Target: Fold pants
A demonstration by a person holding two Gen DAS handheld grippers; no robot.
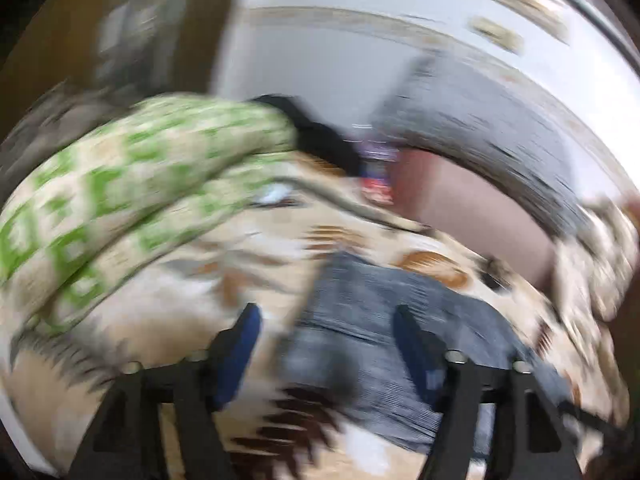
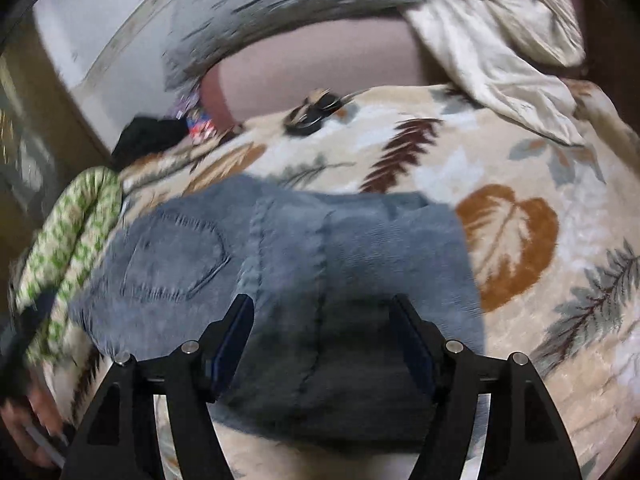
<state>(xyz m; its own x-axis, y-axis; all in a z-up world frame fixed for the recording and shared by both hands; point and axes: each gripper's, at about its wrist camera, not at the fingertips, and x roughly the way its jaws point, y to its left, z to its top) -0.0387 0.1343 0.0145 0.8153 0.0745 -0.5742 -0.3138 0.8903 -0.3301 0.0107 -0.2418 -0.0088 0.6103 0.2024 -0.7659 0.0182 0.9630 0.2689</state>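
Hovering wide open over folded jeans [image 2: 320, 260]: right gripper [image 2: 322, 344]; left gripper [image 1: 326, 344] likewise.

Green-patterned bundle [image 2: 68, 240] crowds the jeans' [image 2: 320, 280] left; blanket [image 2: 540, 300] right lies open.

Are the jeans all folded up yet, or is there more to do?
Mostly folded: the jeans lie in a short, layered bundle on the leaf-print blanket, back pocket up. Nothing is in hand: the right tongs and left tongs are open, with nothing gripped. Maybe one last fold or some smoothing remains.
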